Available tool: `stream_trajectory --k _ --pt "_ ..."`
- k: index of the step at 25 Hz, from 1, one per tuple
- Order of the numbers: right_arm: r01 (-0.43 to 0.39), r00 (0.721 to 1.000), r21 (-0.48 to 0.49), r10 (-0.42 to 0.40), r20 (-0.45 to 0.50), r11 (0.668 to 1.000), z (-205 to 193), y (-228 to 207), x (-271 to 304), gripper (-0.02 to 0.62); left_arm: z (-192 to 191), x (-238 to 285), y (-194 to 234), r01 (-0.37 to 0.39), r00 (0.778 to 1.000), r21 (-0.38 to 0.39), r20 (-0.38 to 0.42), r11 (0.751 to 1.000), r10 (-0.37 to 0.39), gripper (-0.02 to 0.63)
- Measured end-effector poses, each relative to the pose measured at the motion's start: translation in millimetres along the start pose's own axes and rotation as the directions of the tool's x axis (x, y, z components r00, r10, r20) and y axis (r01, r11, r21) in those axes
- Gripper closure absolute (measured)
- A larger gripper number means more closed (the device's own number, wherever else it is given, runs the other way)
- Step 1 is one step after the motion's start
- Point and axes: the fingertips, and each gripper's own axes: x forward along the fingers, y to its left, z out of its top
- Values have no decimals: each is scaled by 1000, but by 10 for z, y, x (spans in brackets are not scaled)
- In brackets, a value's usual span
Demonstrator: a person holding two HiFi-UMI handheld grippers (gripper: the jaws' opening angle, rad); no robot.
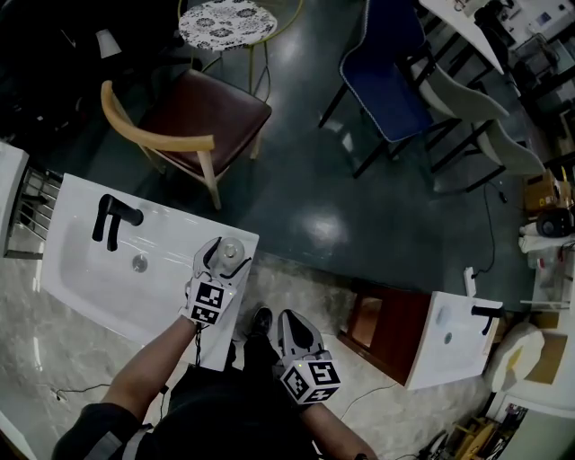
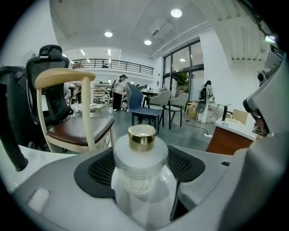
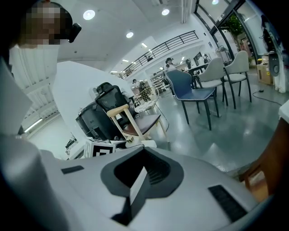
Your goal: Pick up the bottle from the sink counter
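A clear glass bottle (image 1: 233,248) with a gold cap stands upright on the right-hand end of the white sink counter (image 1: 171,310). My left gripper (image 1: 228,256) reaches over that end with the bottle between its two jaws. In the left gripper view the bottle (image 2: 141,169) fills most of the space between the jaws, and a dark gap shows along its right side. The pads do not visibly press on it. My right gripper (image 1: 290,316) hangs lower right, off the counter, and its jaws (image 3: 137,182) meet with nothing between them.
A black faucet (image 1: 111,219) stands at the basin's back left. Beyond the counter stand a wooden chair with a brown seat (image 1: 193,117), a round patterned table (image 1: 225,22) and a blue chair (image 1: 386,81). A second white sink (image 1: 454,341) on a brown cabinet sits at right.
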Motion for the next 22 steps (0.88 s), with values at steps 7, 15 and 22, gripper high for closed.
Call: stream_trajectory --k 7,15,22 --pt "-9 1000 -12 9 -2 1000 30 19 -14 588 15 55 51 -25 1000 -11 -1 1000 25 265" --pt "-40 999 -32 40 -15 999 11 115 -23 588 0 56 60 -17 1000 -5 -16 1000 17 268" --pt "-57 998 -47 55 -29 997 -25 146 -22 588 39 -79 55 6 1000 -17 -11 1000 -6 268"
